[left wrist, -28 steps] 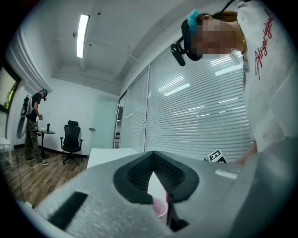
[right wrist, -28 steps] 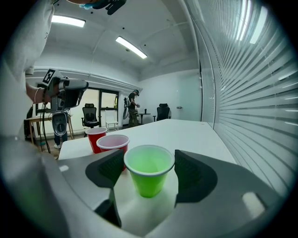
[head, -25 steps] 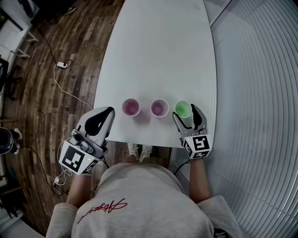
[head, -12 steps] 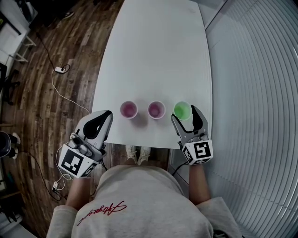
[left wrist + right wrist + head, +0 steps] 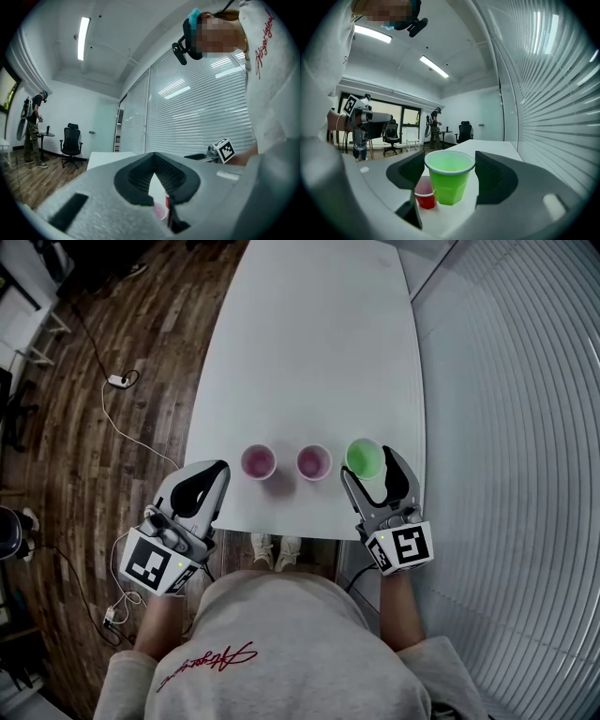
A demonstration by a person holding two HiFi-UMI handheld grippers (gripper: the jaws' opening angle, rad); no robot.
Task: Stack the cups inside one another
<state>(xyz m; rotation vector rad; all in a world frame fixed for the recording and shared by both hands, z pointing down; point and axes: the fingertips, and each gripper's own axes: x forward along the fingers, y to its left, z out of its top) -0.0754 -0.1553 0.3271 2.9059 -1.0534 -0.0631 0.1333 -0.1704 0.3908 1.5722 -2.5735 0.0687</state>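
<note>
Green cup (image 5: pixel 365 457): it is sitting between the two jaws of the right hand-held gripper (image 5: pixel 368 465), standing up straight. I cannot tell if its bottom is off the tabletop (image 5: pixel 309 352) yet.
Right hand-held gripper: its jaws are pressing on both sides of the green cup near the rim, so it is holding the cup.
Middle pink cup (image 5: pixel 313 462): it is standing just beside the right hand-held gripper, on its left, with its open top up.
Far pink cup (image 5: pixel 259 462): it is standing one more place over, near the left hand-held gripper (image 5: pixel 217 468).
Left hand-held gripper: its jaws are closed together and holding nothing. It is waiting off the tabletop's left edge.
Step now: picking up the green cup, I think. No cup is inside another yet.
Next move: the green cup is needing to go up over the middle pink cup's rim, then straight down into it, staying level.
</note>
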